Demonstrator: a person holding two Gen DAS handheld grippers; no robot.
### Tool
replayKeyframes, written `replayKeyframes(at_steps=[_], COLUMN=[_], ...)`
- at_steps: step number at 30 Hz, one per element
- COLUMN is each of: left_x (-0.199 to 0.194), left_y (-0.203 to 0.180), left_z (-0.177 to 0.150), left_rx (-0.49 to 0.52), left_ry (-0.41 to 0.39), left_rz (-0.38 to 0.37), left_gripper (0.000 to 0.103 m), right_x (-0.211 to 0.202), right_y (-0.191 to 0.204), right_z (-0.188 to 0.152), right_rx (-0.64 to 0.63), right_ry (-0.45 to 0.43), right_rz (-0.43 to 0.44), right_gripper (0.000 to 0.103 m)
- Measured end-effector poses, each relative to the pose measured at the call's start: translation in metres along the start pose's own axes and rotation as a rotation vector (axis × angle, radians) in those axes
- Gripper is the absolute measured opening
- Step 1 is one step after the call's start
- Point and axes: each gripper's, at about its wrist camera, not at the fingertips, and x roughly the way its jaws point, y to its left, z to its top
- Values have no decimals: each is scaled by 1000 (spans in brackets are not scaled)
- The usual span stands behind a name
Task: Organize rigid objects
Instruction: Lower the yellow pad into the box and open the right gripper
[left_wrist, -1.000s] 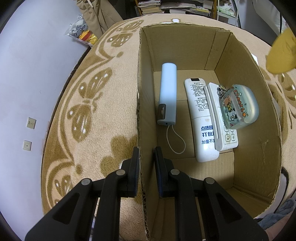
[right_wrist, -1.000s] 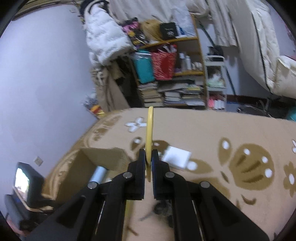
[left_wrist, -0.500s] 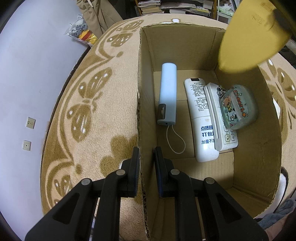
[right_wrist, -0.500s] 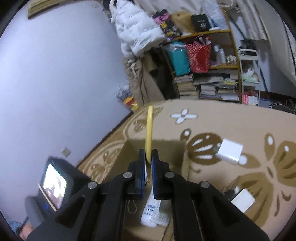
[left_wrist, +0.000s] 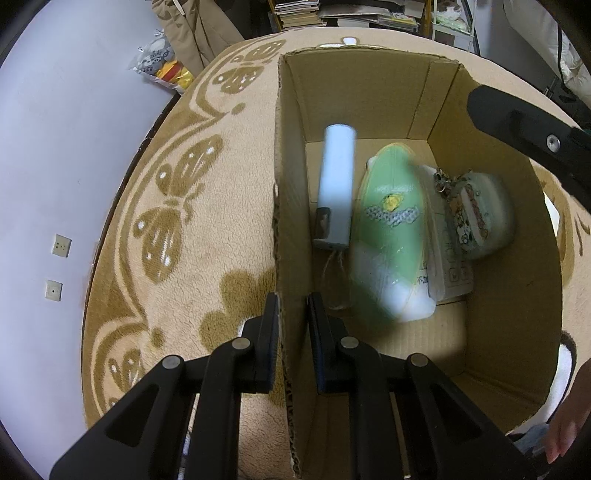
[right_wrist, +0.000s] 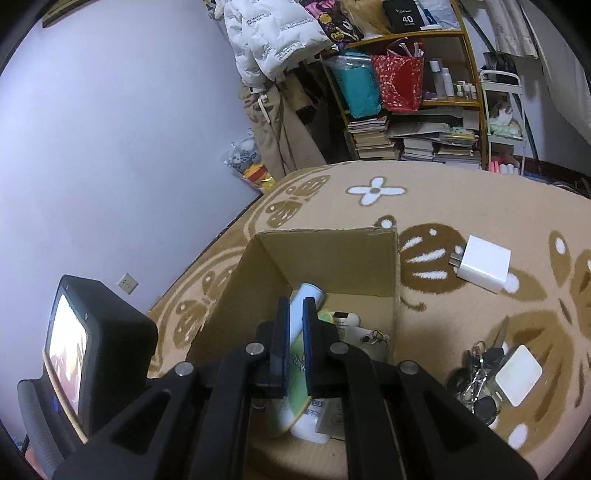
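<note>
Left wrist view: left gripper (left_wrist: 292, 317) straddles the near-left wall of the cardboard box (left_wrist: 491, 280), 1 finger outside and 1 inside, closed onto the cardboard. Inside the box a green-faced disc (left_wrist: 391, 229) with a yellow rim shows as a motion-blurred smear, so I judge it free and dropping; whether it has touched down cannot be told. It lies over the white remote (left_wrist: 413, 306), just right of the pale blue cylinder (left_wrist: 337, 184) and left of the clear cartoon case (left_wrist: 480, 218).

Right wrist view: right gripper (right_wrist: 294, 345) is above the box opening, fingers slightly parted with nothing between them.

Risks, as judgement:
- Disc may come to rest tilted on the remote and the case instead of flat, since the floor on that side of the box is already taken.
- Disc rim could knock the cylinder or snag its cord loop (left_wrist: 334, 284).
- Box sits on soft carpet (left_wrist: 207, 206); if the left grip loosens, a bump from the right gripper could shift the box.

View differences:
- Left wrist shows the full box floor and how the contents lie; right wrist sees only part of it past its own fingers.
- Right wrist shows what remains outside, right of the box: white charger (right_wrist: 482, 268), bunch of keys (right_wrist: 480, 376), white square block (right_wrist: 519, 374). Left wrist shows none of these.
- Left wrist catches only 1 black finger (left_wrist: 532, 136) of the right gripper over the far-right box corner.
</note>
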Motion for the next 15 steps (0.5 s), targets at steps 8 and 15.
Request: replayKeyframes(at_steps=[8, 15], left_x=[-1, -1], left_y=[1, 0], left_z=[0, 0], left_rx=[1, 1], left_ry=[-1, -1], left_rz=[-1, -1], left_gripper=[16, 16], right_x=[-22, -31], right_y=[-14, -52], right_z=[3, 3], right_rx=[14, 59], right_ry=[-51, -52], right_rz=[-51, -132], right_gripper=[33, 63])
